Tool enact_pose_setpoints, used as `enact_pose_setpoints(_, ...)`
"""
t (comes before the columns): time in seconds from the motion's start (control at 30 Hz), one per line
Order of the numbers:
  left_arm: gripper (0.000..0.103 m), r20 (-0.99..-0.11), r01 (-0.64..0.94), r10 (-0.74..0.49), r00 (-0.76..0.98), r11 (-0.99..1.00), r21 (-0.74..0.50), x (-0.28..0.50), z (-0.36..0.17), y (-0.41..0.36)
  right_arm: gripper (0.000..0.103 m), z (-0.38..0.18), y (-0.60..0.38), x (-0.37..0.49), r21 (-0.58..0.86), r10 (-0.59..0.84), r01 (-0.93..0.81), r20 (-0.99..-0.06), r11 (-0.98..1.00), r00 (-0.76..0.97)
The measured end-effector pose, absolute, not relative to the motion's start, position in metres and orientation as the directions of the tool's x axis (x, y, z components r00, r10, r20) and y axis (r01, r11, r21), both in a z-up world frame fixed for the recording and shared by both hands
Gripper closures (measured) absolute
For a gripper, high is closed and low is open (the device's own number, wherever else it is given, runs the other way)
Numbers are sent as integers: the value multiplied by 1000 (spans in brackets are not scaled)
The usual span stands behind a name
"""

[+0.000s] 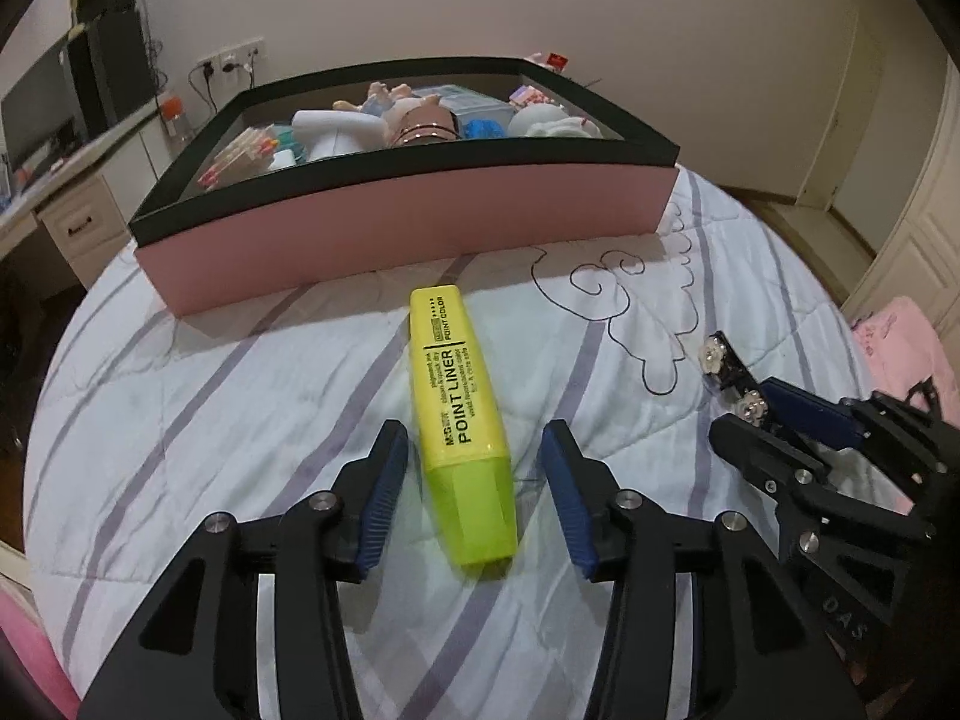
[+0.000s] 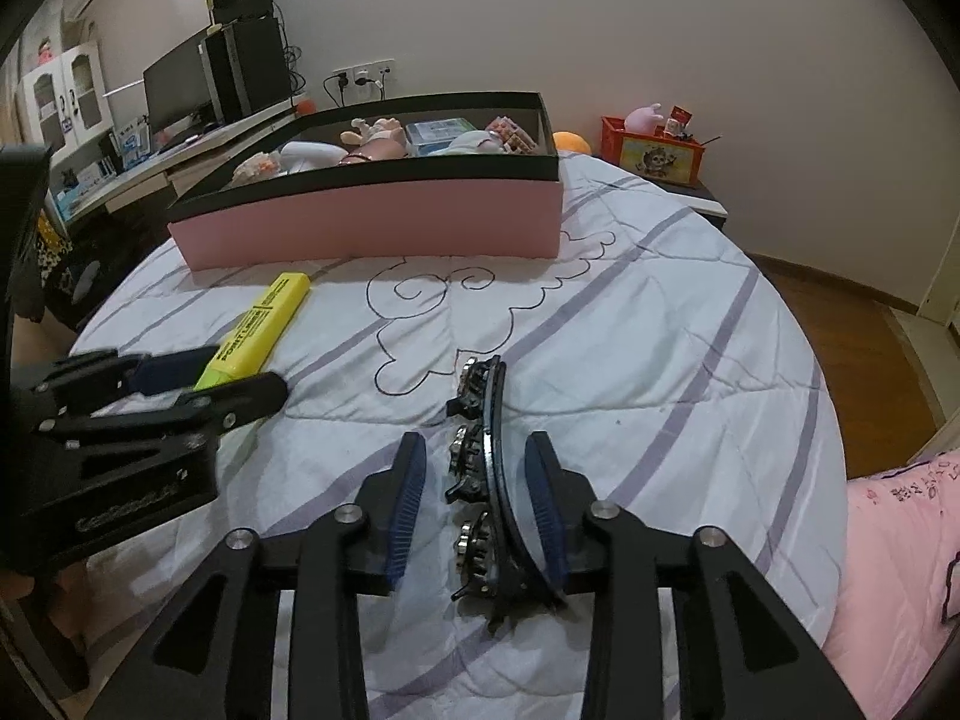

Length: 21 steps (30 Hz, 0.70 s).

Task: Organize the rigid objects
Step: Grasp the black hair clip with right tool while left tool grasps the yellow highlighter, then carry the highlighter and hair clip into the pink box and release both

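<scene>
Currently, landmark: pink box [image 1: 408,234] with black rim on the bed [image 1: 210,384].
Highlighter [image 1: 459,414]: just before the box, between the parted pads of the left hand-held gripper [image 1: 474,462], untouched.
Hair clip [image 2: 489,480]: farther from the box, standing on edge between the right hand-held gripper [image 2: 477,483] pads; jaws apart, not pressing.

**Black frames, blue pads**

The left gripper [image 1: 474,450] and the right gripper [image 2: 476,462] are built alike: matte black linkage arms with triangular cut-outs, joined by round silver screw heads. Each finger carries a ribbed blue pad on its inner face. Seen from the side, the left gripper's body is a black block with raised lettering too blurred to read, plus small silver screws.
</scene>
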<state>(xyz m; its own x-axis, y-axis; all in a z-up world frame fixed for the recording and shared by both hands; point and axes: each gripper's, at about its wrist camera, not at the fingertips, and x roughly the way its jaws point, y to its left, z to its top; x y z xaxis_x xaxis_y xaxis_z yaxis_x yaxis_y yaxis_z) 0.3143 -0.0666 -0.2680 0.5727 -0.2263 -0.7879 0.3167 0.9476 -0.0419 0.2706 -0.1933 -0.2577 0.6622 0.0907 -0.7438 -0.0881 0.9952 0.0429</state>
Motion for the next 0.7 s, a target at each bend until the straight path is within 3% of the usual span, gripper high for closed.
enact_pose_setpoints(0.07, 73, -784, 316, -224, 579, 948, -37, 314, -267, -67, 67, -258, -191, 271, 26, 78, -89, -745, 996, 662)
enact_pose_setpoints(0.1, 74, -780, 316, -233, 581, 948, -48, 314, -267, -65, 67, -259, -191, 271, 22, 75, -89, -746, 996, 662)
enact_pose_setpoints(0.6, 74, -778, 273, -226, 586, 959, -73, 293, -267, -43, 67, -260, -192, 265, 3, 51, -72, -739, 997, 672)
enact_pose_setpoints(0.7, 75, -779, 268, -211, 590, 962, -58, 298, -268, -48, 75, -259, -194, 263, 14, 62, -76, -733, 997, 677)
